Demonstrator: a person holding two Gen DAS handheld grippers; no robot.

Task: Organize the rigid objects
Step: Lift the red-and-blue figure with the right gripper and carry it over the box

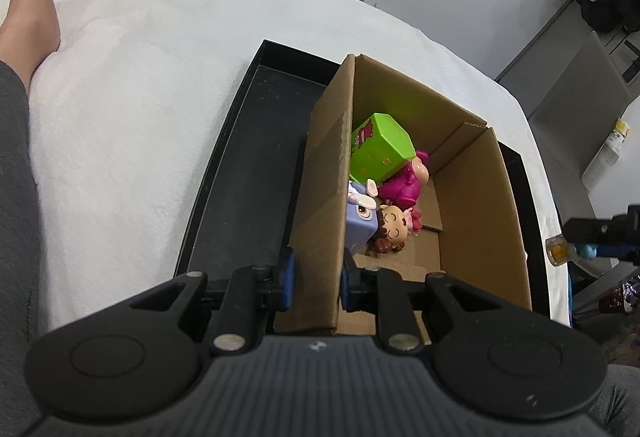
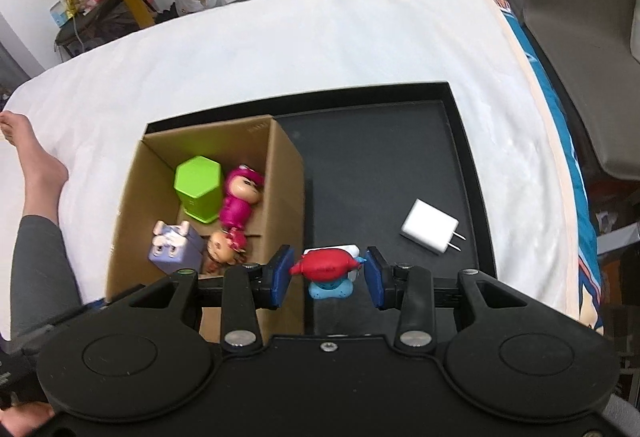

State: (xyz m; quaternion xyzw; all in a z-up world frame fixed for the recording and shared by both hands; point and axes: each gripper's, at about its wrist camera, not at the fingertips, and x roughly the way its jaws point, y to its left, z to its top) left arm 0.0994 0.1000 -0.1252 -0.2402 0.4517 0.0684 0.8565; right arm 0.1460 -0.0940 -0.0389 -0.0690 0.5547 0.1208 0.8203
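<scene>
While the left gripper (image 1: 318, 279) clamps the box (image 1: 476, 173) wall | right gripper (image 2: 327, 274) pinches a red-capped figurine (image 2: 326, 265) over the black tray (image 2: 466, 141) | white charger (image 2: 430, 225) lies at its 2 o'clock | green cube (image 2: 198, 187) and dolls (image 2: 240, 197) sit in the box at 10 o'clock.

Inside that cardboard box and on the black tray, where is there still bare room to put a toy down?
In the cardboard box, the floor along the wall nearest the white charger is bare. The opposite side is crowded with the green box, pink doll, purple cube and brown-haired doll. The black tray is bare beyond the charger.
</scene>
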